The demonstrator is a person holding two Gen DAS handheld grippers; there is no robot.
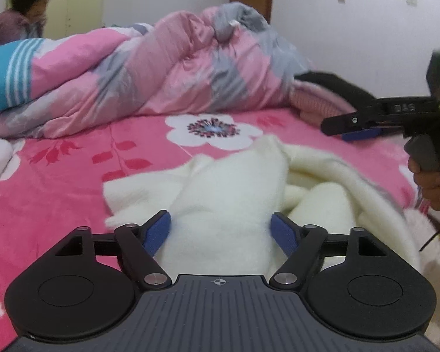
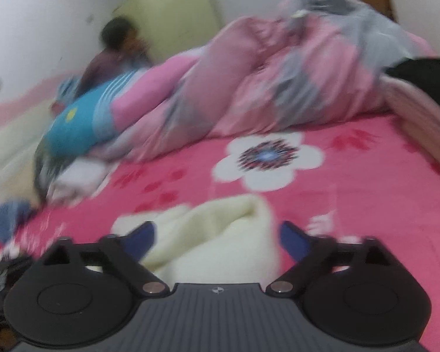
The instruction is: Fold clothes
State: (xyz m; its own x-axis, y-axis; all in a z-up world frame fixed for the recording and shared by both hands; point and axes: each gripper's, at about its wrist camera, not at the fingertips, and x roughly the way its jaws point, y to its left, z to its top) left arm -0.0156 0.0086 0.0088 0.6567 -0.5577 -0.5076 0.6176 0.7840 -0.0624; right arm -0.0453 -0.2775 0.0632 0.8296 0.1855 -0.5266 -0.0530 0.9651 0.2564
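Cream fleece garment (image 1: 234, 182) lies bunched on the pink bedsheet (image 1: 58, 182), dead ahead of the left gripper (image 1: 221, 230); it looks soft, light and floppy, so it'll sag and drag rather than hold shape. Both tools have jaws apart, cloth between the left pads but unpinched; right gripper (image 2: 217, 239) is off at 3 o'clock. Right view is blurred, but I'd pinch an outer hem edge, not the bulk.
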